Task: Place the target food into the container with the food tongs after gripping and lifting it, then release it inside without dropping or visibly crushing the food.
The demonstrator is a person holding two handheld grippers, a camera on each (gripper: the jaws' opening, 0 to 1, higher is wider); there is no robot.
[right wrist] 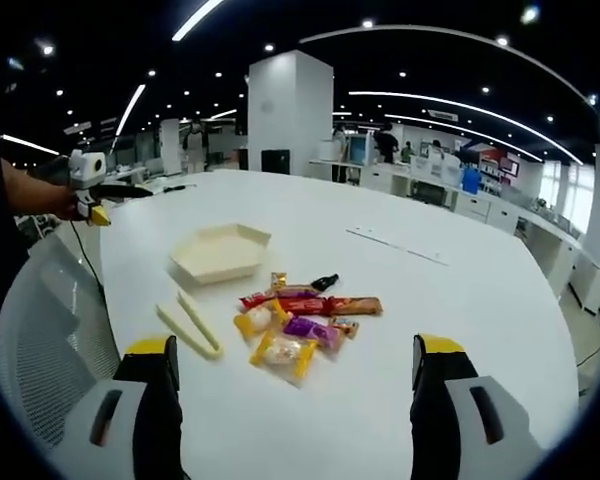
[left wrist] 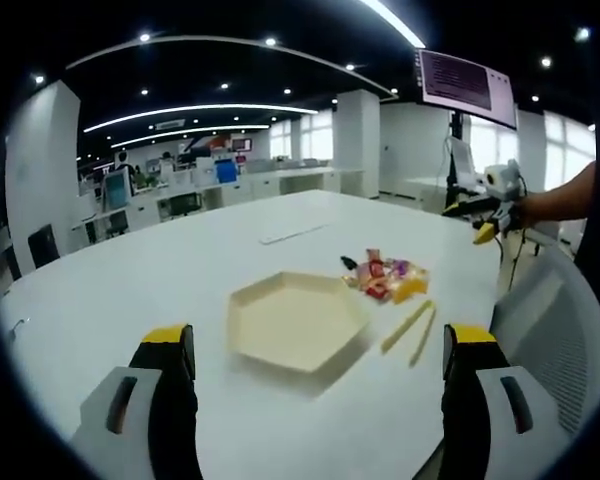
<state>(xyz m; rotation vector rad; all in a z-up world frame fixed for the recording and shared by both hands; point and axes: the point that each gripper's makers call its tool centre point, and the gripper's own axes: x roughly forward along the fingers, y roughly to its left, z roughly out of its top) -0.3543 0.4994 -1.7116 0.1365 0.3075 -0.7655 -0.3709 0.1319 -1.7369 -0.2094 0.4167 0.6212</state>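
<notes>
A pale hexagonal container (left wrist: 298, 322) lies on the white table (left wrist: 160, 280), just ahead of my left gripper (left wrist: 318, 342), whose jaws stand wide open with nothing between them. Right of the container is a pile of wrapped snacks (left wrist: 385, 277), and cream food tongs (left wrist: 410, 329) lie nearer to me. My right gripper (right wrist: 295, 350) is open too, above the table edge, with the snacks (right wrist: 295, 318) straight ahead. The tongs (right wrist: 188, 324) lie to their left and the container (right wrist: 220, 251) further back. A hand holds each gripper beyond the table's edge: the right (left wrist: 490, 208), the left (right wrist: 88, 190).
A mesh chair back (right wrist: 50, 340) stands by the table's edge near the tongs. A thin flat strip (right wrist: 398, 244) lies further along the table. Desks, monitors and a white pillar (right wrist: 290, 110) stand far behind.
</notes>
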